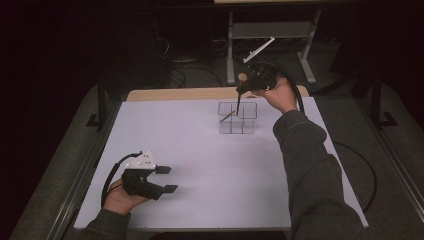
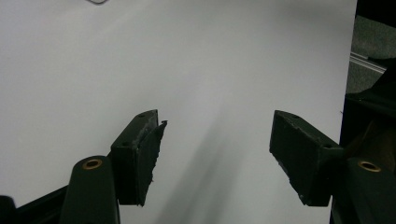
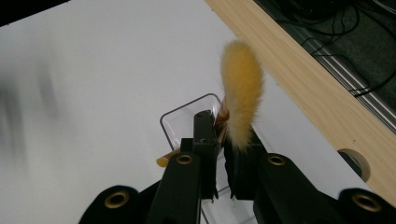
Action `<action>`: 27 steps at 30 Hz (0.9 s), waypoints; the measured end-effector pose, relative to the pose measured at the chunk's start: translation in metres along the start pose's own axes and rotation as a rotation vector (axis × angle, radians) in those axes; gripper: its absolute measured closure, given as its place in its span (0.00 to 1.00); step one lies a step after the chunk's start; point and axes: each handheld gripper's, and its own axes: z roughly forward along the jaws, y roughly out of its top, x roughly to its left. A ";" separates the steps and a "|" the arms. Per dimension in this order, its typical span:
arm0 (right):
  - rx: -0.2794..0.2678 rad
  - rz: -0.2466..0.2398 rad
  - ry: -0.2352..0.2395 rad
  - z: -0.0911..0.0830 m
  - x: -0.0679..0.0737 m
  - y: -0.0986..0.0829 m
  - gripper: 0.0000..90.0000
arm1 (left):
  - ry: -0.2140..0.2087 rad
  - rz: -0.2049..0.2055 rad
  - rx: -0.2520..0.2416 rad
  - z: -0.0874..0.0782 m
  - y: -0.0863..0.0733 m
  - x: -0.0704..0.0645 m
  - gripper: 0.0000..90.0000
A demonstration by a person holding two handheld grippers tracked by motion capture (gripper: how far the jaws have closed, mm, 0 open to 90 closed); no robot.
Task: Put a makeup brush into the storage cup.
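Makeup brush (image 3: 240,88): pinched in the right gripper (image 3: 220,140), bristles up, handle lowered into the clear compartment organizer (image 1: 237,118) at the table's far side. Step: insertion; next, release squarely over one cell. Left gripper (image 1: 167,179): jaws spread, idle near the table's front edge.

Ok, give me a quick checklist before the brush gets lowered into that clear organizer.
1. Grip on the brush: ok. The right gripper has its jaws shut on the makeup brush, bristles up.
2. Brush over the target: ok. In the high view the handle points down into a back compartment of the clear organizer.
3. Compartment free: cannot tell. A wooden stick already leans in the organizer, but which compartment is unclear.
4. Organizer seated: ok. It stands upright on the white table.
5. Left gripper out of the way: ok. It is open, holding nothing, near the table's front left.
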 end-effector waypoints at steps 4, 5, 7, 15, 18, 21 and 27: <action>-0.004 0.005 0.005 0.004 0.002 -0.001 0.92 | 0.003 -0.010 0.009 -0.001 -0.002 0.002 0.35; -0.001 0.004 0.003 0.005 0.002 -0.001 0.92 | 0.004 -0.008 0.009 -0.001 -0.002 0.003 0.35; -0.001 0.016 0.007 0.006 0.003 -0.002 0.92 | 0.004 -0.014 0.005 -0.001 -0.003 0.003 0.35; 0.003 0.010 0.011 0.009 0.002 -0.007 0.92 | 0.008 -0.011 0.013 -0.001 -0.002 0.003 0.34; 0.009 0.011 0.008 0.010 0.002 -0.008 0.92 | 0.008 -0.014 0.012 -0.001 -0.002 0.003 0.34; 0.009 0.008 0.006 0.012 0.002 -0.009 0.92 | 0.006 -0.015 0.012 -0.001 -0.003 0.003 0.34; 0.003 0.012 0.006 0.013 0.002 -0.013 0.92 | 0.009 -0.016 0.004 -0.002 -0.003 0.003 0.34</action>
